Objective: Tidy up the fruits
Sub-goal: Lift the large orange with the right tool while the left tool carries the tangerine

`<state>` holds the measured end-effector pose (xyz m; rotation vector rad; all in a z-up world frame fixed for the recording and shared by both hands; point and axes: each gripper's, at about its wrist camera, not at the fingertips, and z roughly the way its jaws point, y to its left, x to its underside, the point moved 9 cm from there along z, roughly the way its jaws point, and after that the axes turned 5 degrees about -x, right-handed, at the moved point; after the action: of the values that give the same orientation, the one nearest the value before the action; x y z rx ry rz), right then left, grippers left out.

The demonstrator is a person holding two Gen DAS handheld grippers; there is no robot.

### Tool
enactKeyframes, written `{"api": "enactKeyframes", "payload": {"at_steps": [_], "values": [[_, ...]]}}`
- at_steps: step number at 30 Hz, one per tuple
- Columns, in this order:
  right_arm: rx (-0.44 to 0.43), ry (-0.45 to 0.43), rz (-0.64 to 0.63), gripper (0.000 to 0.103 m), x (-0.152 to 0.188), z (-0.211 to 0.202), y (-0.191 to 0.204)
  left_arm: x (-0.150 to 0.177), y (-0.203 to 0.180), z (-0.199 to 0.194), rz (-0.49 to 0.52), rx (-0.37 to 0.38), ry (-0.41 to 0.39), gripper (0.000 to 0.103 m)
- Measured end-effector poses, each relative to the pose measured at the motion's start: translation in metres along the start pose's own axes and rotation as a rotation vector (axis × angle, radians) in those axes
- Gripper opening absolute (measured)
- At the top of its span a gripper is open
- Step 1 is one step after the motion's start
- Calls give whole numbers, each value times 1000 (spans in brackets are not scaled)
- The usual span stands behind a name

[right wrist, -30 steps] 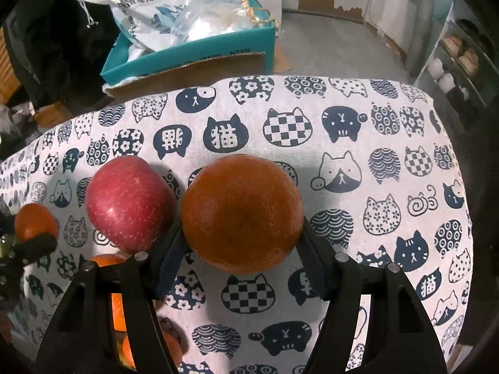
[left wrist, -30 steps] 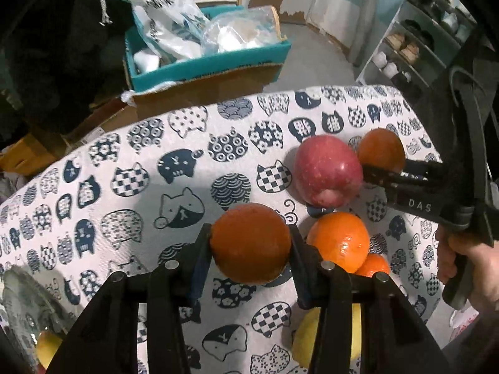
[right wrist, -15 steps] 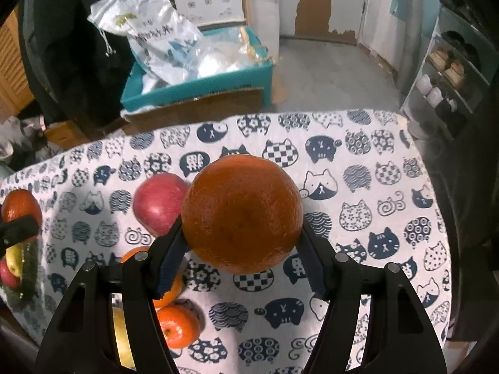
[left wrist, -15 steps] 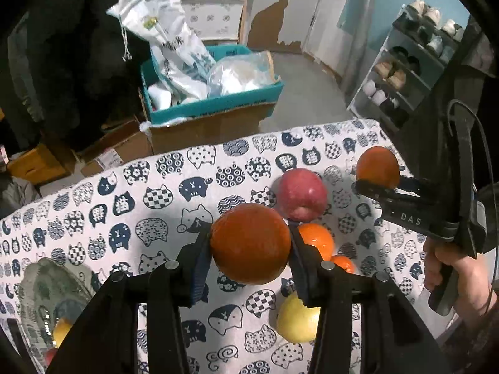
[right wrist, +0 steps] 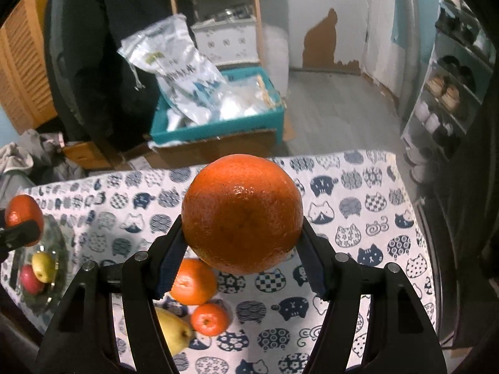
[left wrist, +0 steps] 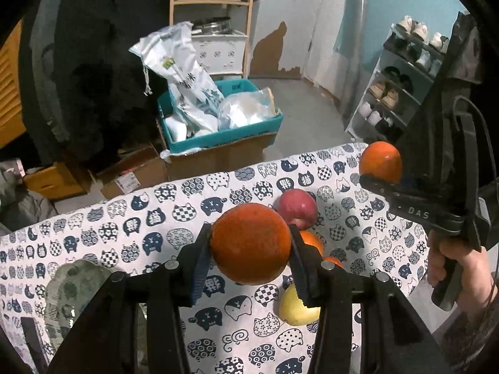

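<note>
A: What is hard to make out?

B: The glass bowl at the desk's left edge is dim; in the left wrist view the left tongs cut it off. A yellow pear is half hidden behind the right tongs.

A: Counts?

B: Four oranges: one orange clamped in the left tongs, a bigger orange clamped in the right tongs, and two loose oranges on the cat-print cloth. One red apple on the cloth, plus a pear and an apple in the bowl.

A: Against a second ago?

B: Both tongs have lifted their fruit well above the desk; more floor, the teal box and shoe rack now show. The grips are unchanged.
</note>
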<state>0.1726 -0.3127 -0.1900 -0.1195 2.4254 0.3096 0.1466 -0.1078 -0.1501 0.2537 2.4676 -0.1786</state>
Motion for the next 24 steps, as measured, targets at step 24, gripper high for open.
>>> {"api": "enactKeyframes", "payload": {"at_steps": [24], "values": [[-131, -181, -129, 67, -39, -85, 100, 0, 45, -68, -60, -30, -101, 47]]}}
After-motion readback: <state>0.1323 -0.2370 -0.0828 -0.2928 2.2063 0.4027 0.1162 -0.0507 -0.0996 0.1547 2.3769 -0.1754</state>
